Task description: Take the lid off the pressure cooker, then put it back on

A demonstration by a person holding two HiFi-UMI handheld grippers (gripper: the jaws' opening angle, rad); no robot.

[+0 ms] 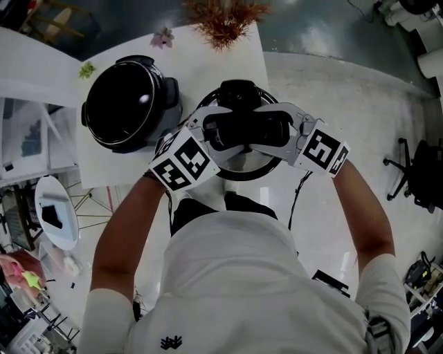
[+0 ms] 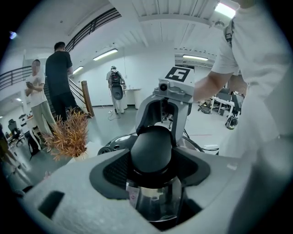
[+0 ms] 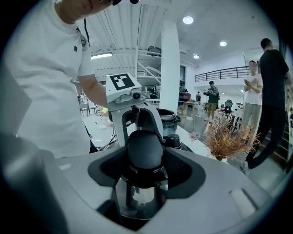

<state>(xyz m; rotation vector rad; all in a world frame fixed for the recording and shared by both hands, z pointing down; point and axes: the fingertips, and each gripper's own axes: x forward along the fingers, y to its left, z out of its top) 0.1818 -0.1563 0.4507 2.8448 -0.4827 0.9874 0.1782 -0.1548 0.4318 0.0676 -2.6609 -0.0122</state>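
Head view: left gripper (image 1: 213, 131) and right gripper (image 1: 285, 131) pinch the lid's (image 1: 242, 164) handle (image 1: 249, 128) from opposite ends; open pot (image 1: 128, 104) and plant (image 1: 225, 17) stand on the table (image 1: 208, 66).

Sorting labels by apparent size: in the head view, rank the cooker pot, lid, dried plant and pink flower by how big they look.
Largest: cooker pot and lid look alike; the lid is held nearer the camera and is partly covered, so they are unranked.
Next: dried plant, cut off by the frame.
Smallest: pink flower.

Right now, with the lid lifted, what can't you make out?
Underside of lid: faces down in head view; gripper views show only lid handle.
Inside of cooker pot: head view, dark with glare.
Its rim: head view, partly covered by left hand-held gripper and right hand-held gripper.
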